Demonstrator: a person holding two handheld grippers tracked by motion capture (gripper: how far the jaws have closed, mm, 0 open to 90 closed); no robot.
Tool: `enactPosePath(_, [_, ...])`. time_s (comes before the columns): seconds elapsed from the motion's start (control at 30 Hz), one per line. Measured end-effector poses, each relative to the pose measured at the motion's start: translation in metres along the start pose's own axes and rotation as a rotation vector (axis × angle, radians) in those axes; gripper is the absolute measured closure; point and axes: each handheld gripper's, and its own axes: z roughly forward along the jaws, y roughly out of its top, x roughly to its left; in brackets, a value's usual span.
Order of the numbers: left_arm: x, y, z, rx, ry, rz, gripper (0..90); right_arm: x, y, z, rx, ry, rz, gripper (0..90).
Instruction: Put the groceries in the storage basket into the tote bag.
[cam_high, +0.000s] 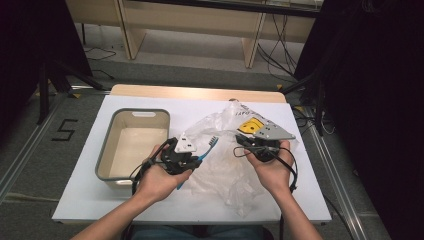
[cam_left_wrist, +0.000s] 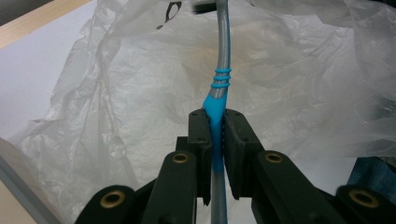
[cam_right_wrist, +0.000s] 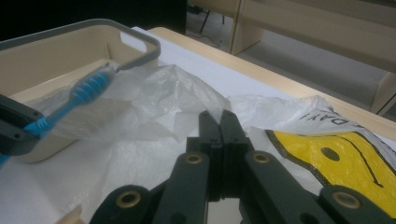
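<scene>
The left gripper (cam_left_wrist: 215, 135) is clamped on the blue toothbrush (cam_left_wrist: 218, 100) above the plastic bag (cam_high: 225, 165), whose edge the right gripper (cam_right_wrist: 221, 123) seems pinched on, so the thin handle could twist loose

A figure "5" (cam_high: 65, 129) is marked in black on the grey floor left of the table. On the plastic bag (cam_right_wrist: 327, 135), black letters reading "DAY" are printed above a yellow patch; further lettering cannot be made out.
</scene>
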Motion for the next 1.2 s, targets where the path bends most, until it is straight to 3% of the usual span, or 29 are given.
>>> enactPosePath(1.2, [-0.01,0.002,0.044,0.11,0.013,0.042,81.5,0.002,0.002,-0.002,-0.015,0.009,0.004,90.0])
